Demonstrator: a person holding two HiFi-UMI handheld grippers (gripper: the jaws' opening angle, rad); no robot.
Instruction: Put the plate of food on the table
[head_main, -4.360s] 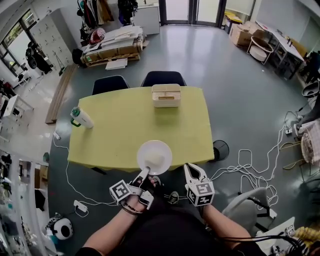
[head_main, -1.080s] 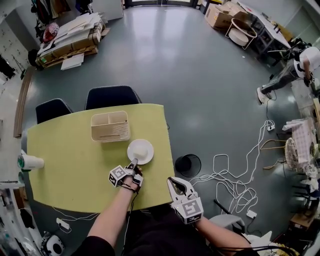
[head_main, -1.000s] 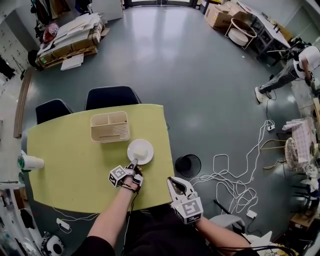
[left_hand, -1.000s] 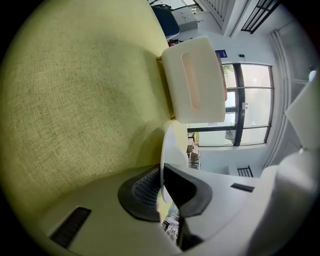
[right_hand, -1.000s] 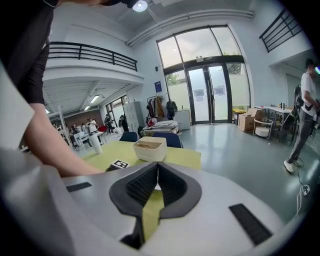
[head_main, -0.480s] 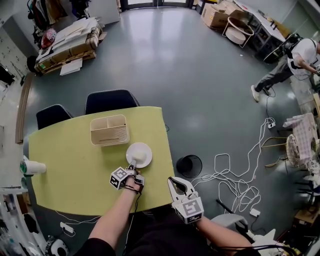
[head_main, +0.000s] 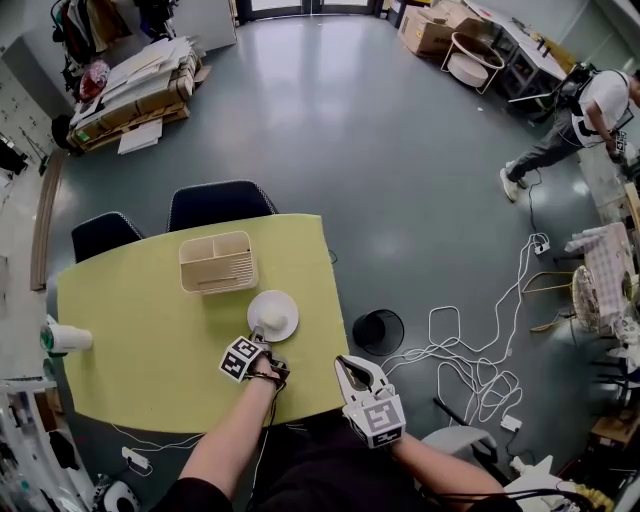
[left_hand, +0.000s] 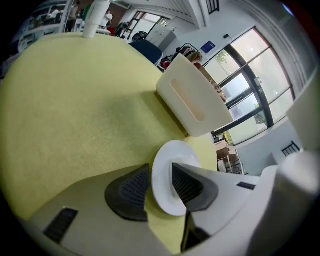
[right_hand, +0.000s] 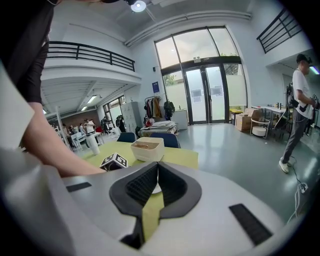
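Note:
A white plate (head_main: 272, 315) with a pale lump of food lies flat on the yellow table (head_main: 150, 330), just in front of a cream divided box (head_main: 218, 262). My left gripper (head_main: 258, 337) is at the plate's near rim. In the left gripper view the plate (left_hand: 172, 182) has its rim between the jaws of the left gripper (left_hand: 161, 185). These jaws are opening and stand apart from the rim. My right gripper (head_main: 345, 362) hangs off the table's near right corner. In its own view the right gripper (right_hand: 157, 167) is shut with nothing in it.
A white cup (head_main: 65, 338) stands at the table's left edge. Two dark chairs (head_main: 222, 203) are at the far side. A round black bin (head_main: 378, 332) and loose white cables (head_main: 470, 350) lie on the floor to the right. A person (head_main: 590, 110) walks far right.
Over the last second the plate and the left hand have stayed in place beside the box. Some seconds ago the plate was held at the table's near edge.

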